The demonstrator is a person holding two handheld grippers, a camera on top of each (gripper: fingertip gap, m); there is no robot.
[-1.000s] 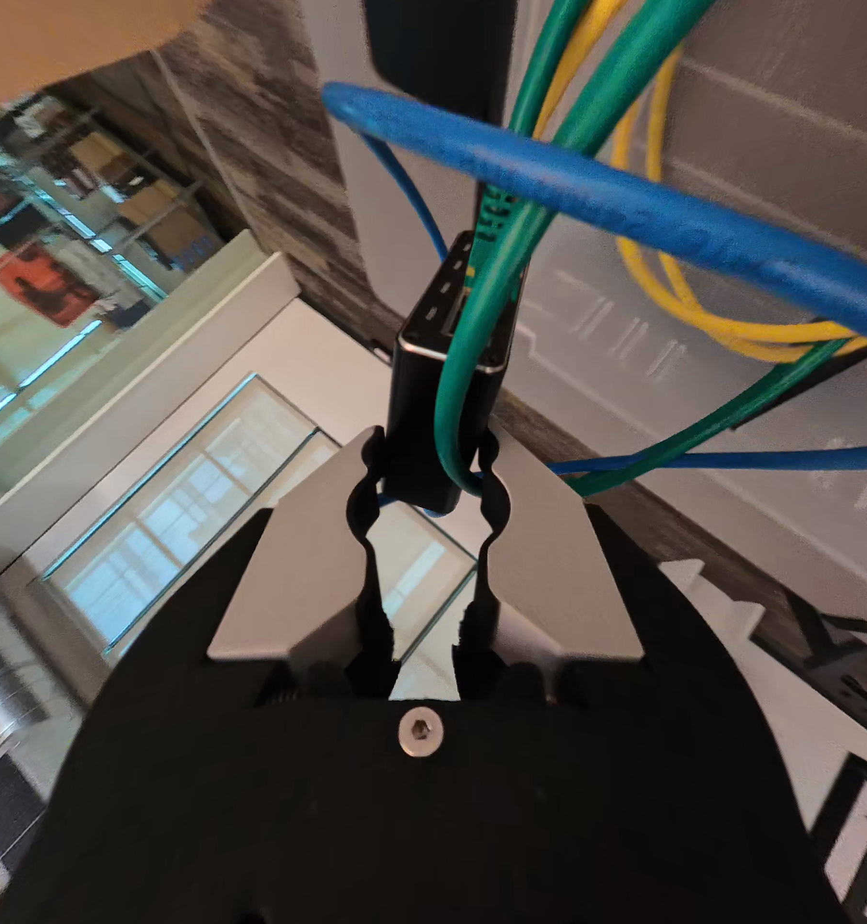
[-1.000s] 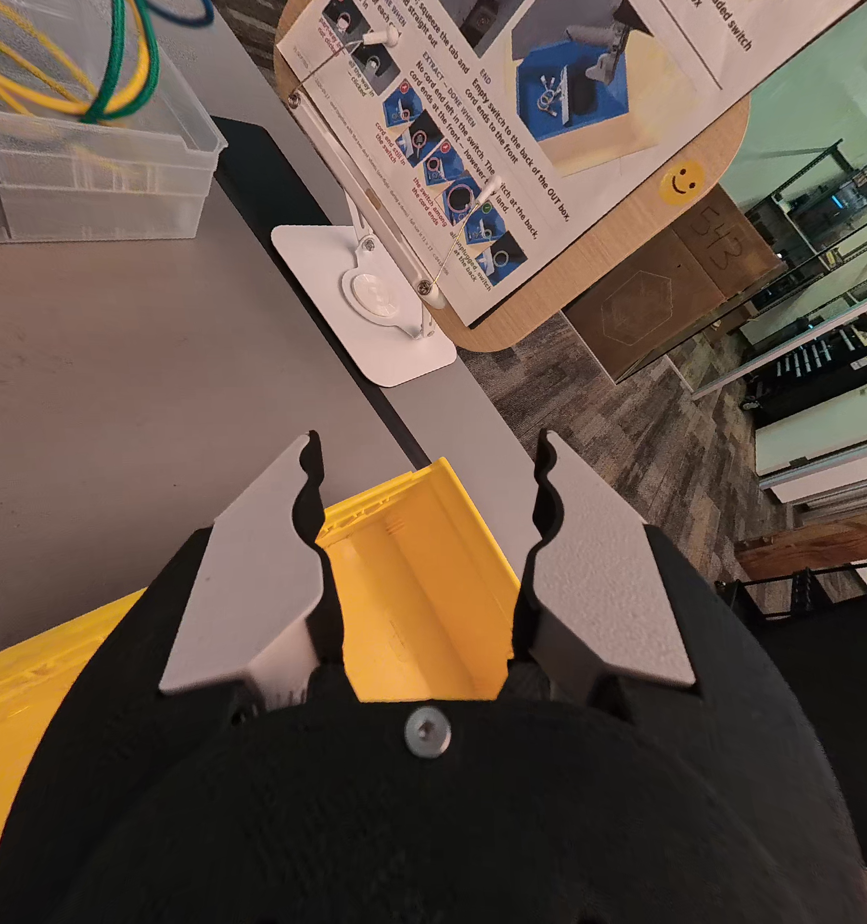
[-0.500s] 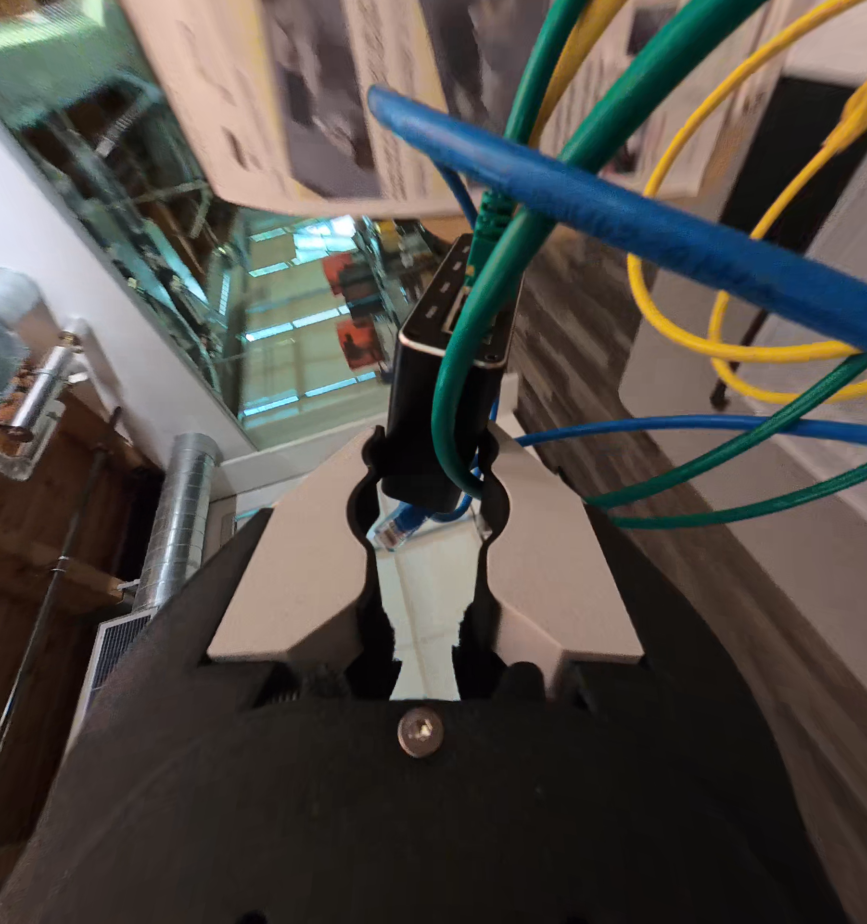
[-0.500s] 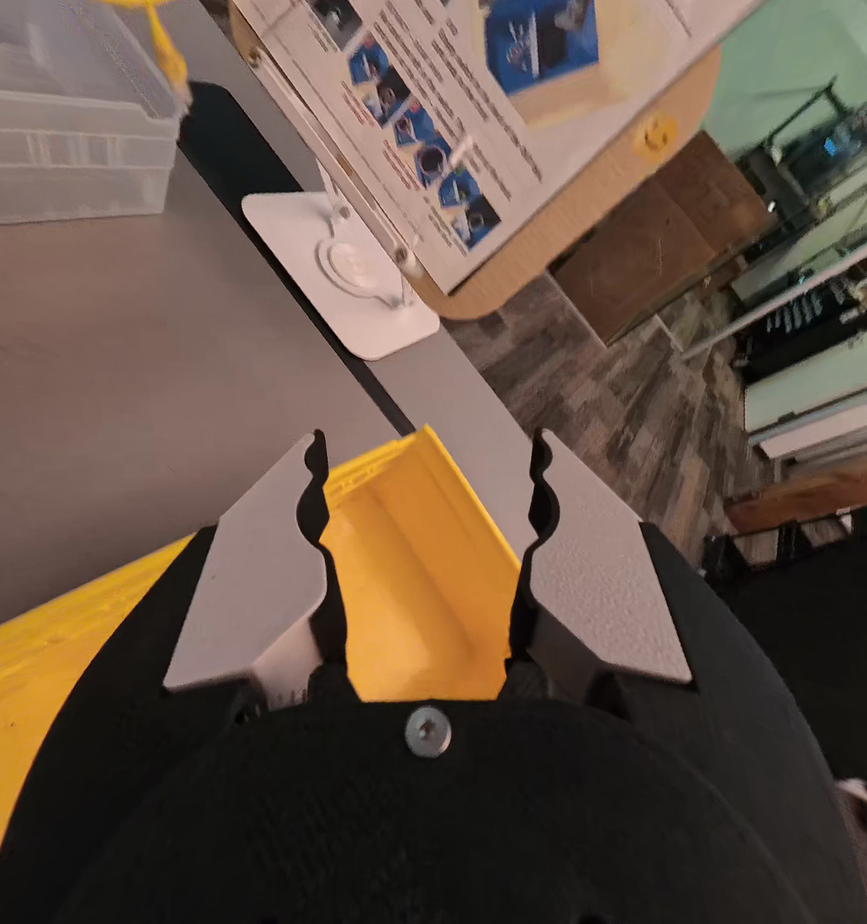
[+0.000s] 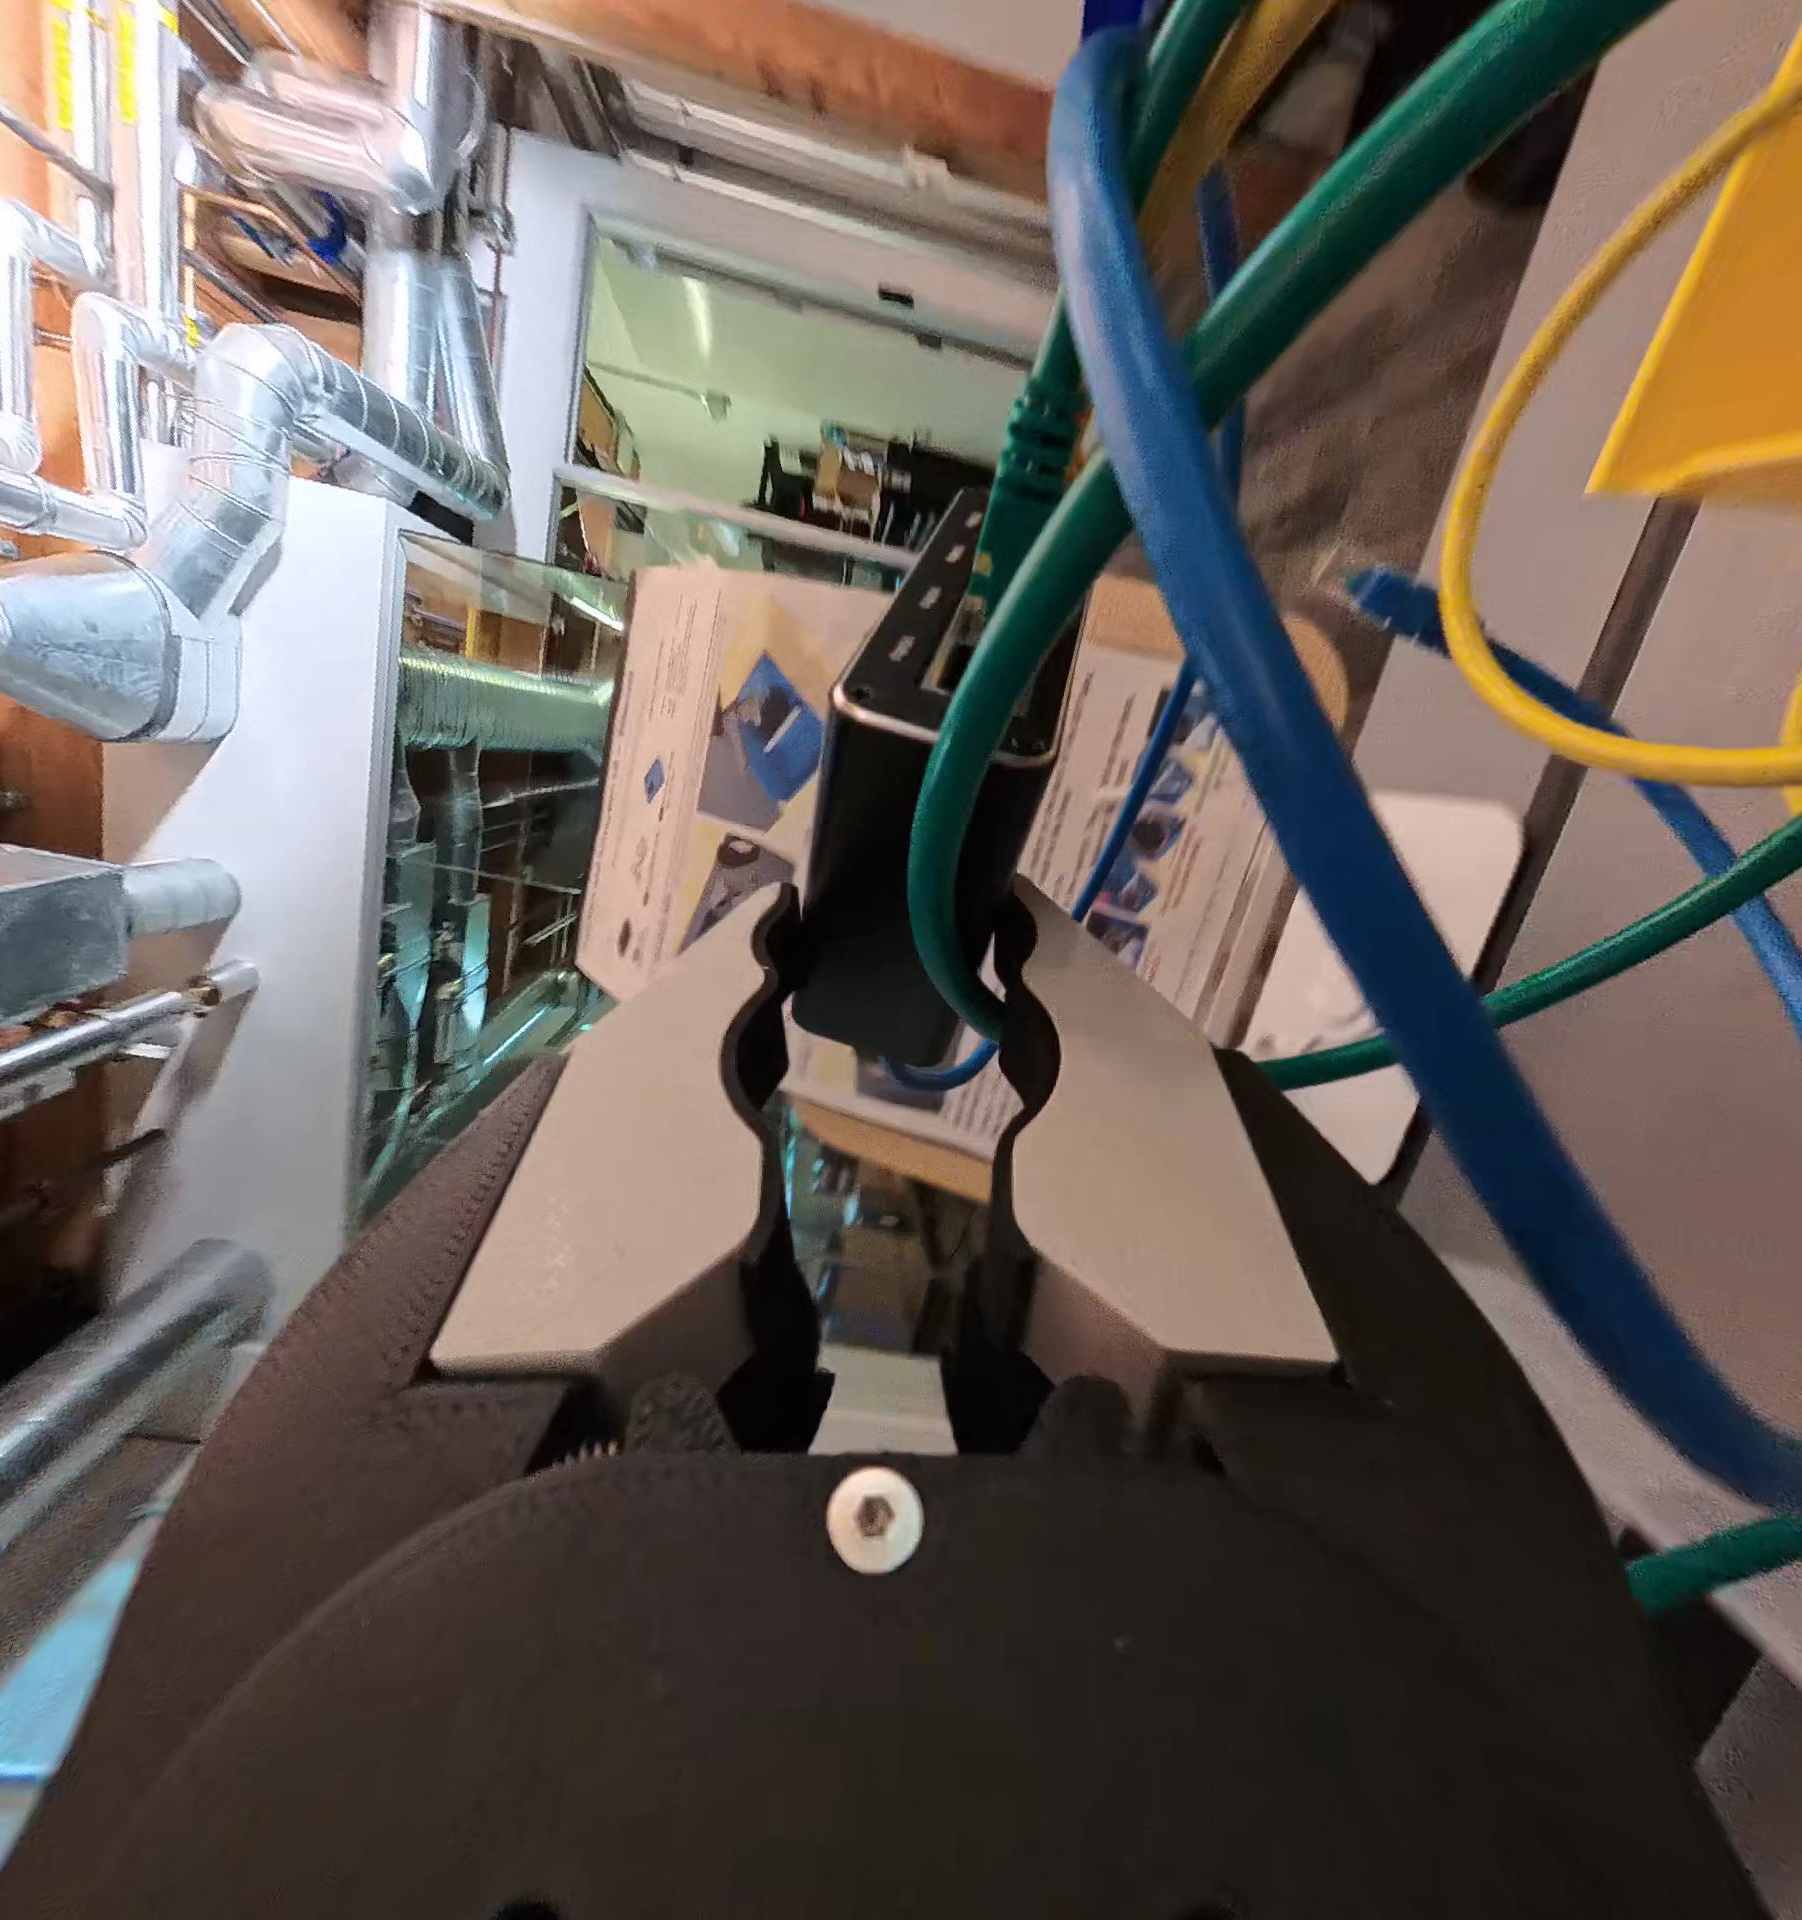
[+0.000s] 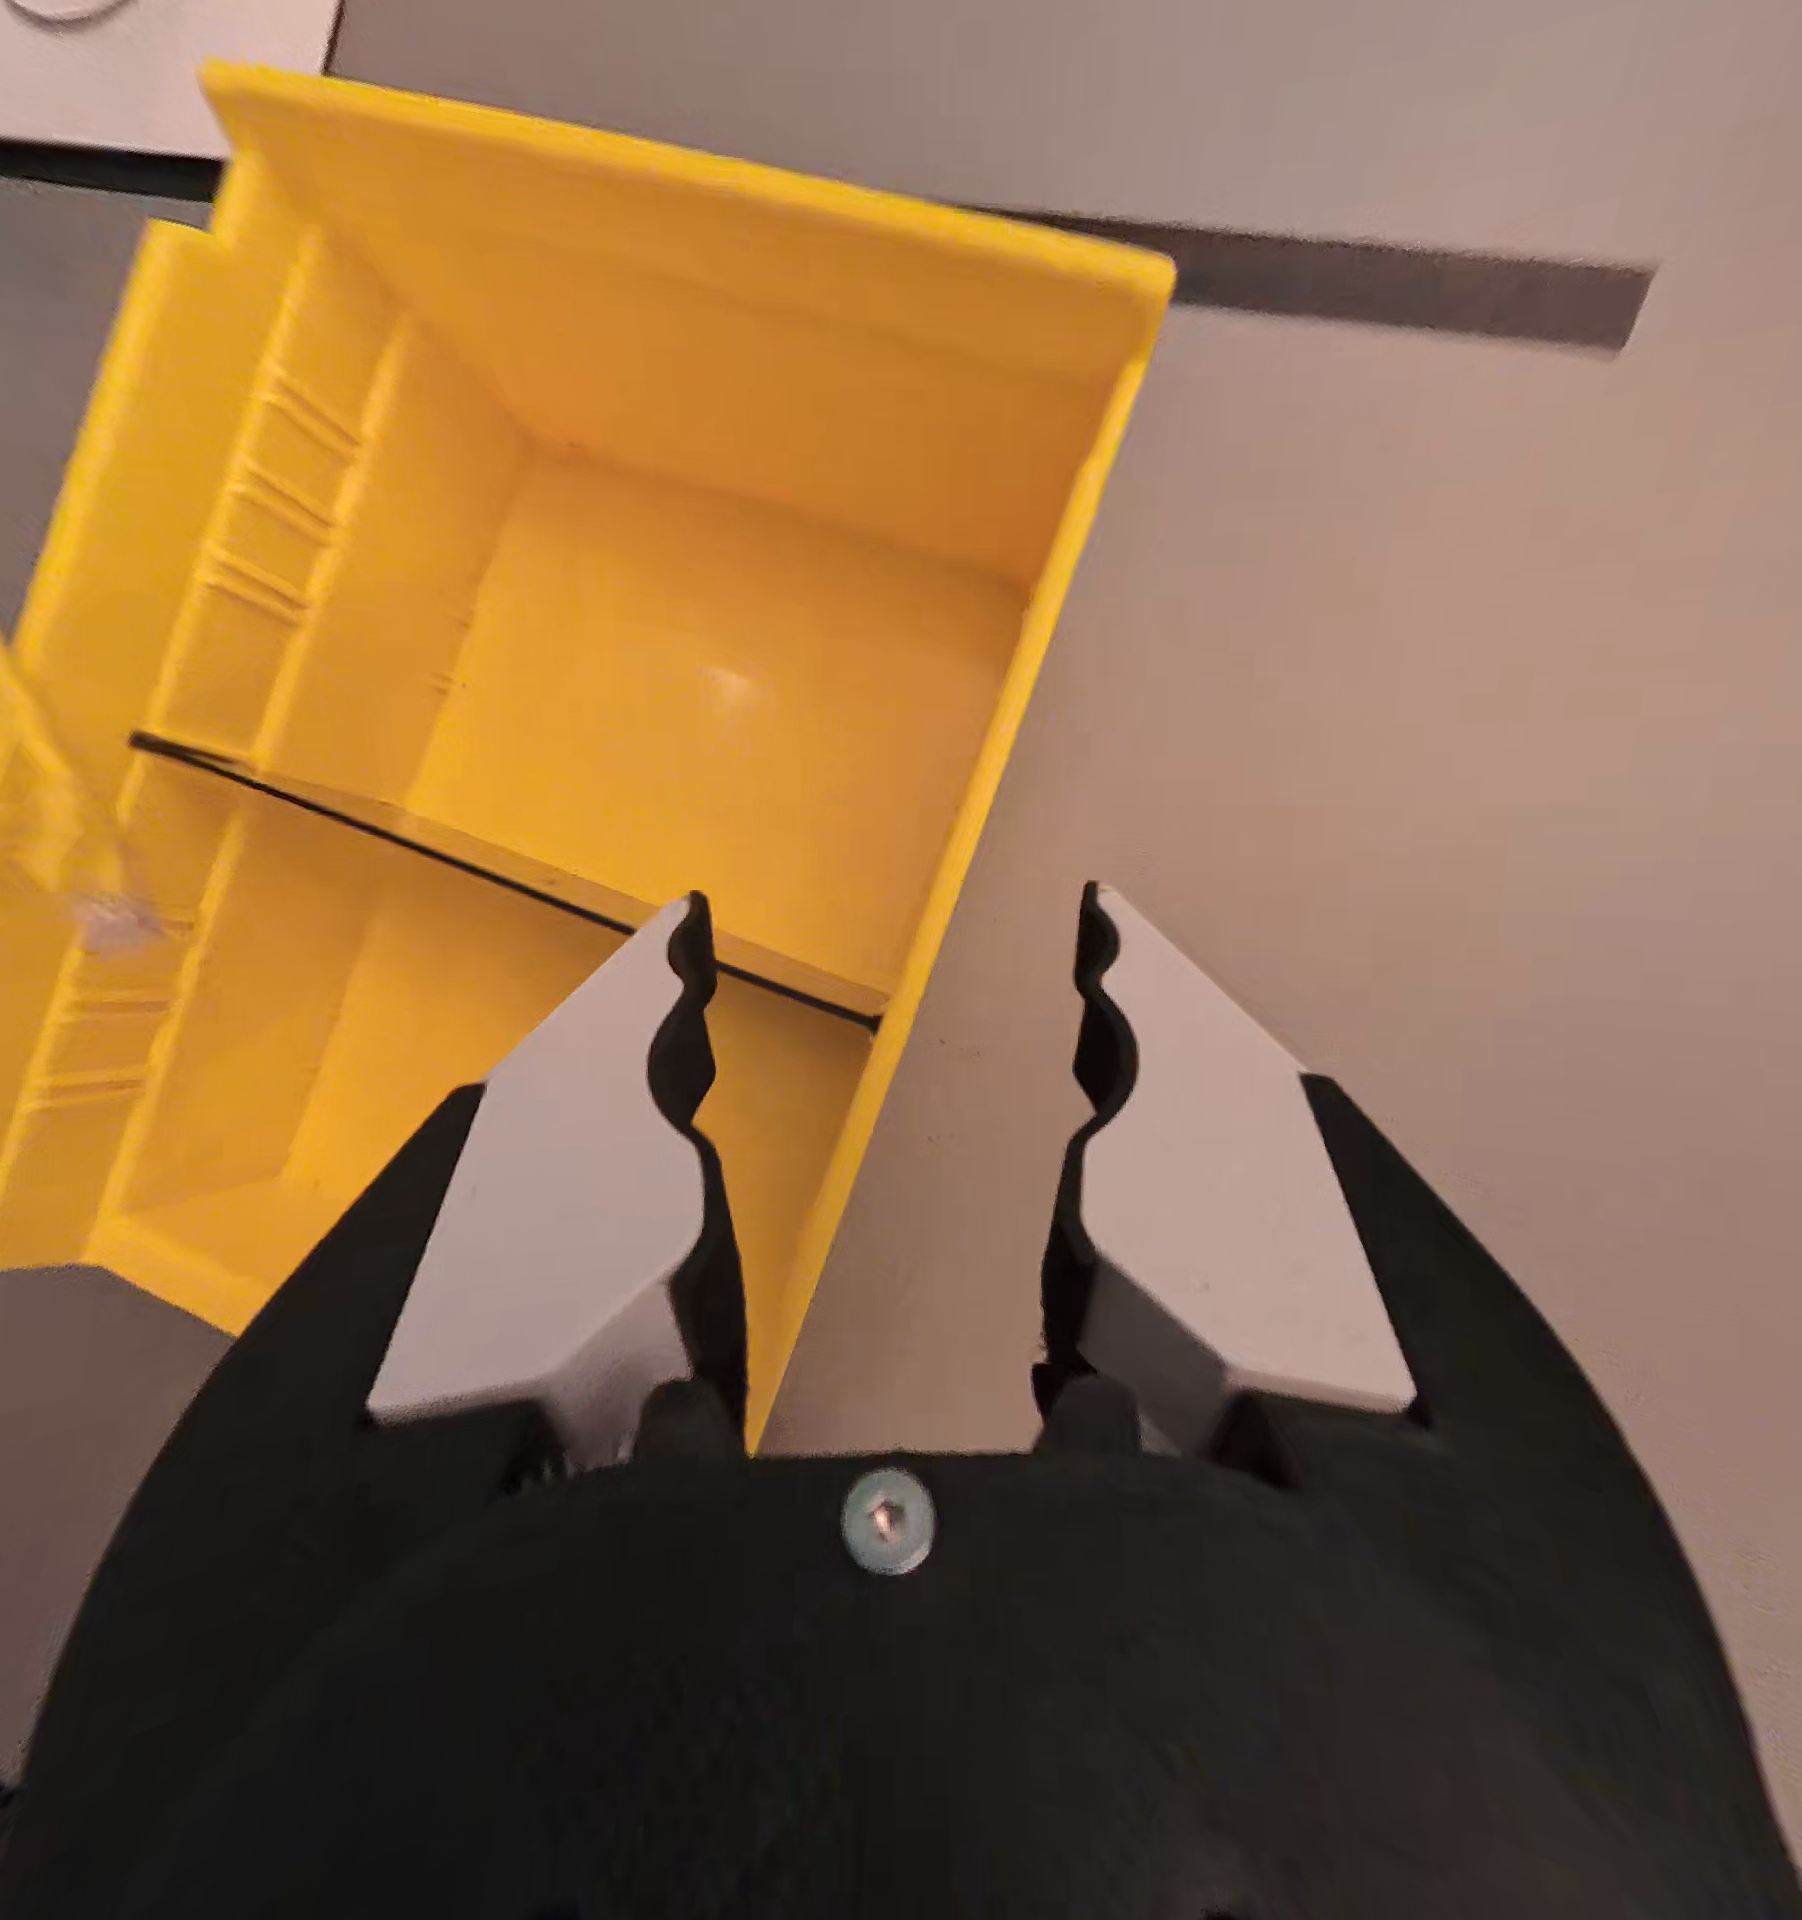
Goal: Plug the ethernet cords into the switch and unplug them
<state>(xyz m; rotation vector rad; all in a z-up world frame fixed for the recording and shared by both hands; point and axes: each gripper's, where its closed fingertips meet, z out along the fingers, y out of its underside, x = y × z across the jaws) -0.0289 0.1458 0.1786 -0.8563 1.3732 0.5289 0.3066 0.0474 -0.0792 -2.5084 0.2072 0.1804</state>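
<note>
black switch (image 5: 907, 831), small metal box, clamped at its lower end between the closed-in jaws of the left gripper (image 5: 892, 966), held in the air. green cord (image 5: 954, 800) plugged in and looped under the right jaw; blue cord (image 5: 1292, 779) and yellow cord (image 5: 1499, 665) draped alongside. right gripper (image 6: 892, 940): spread wide, empty, over yellow divided bin (image 6: 668, 260) on grey table (image 6: 1448, 727). risk: tangled cords may snag, dragging the switch from its shallow grip.
</note>
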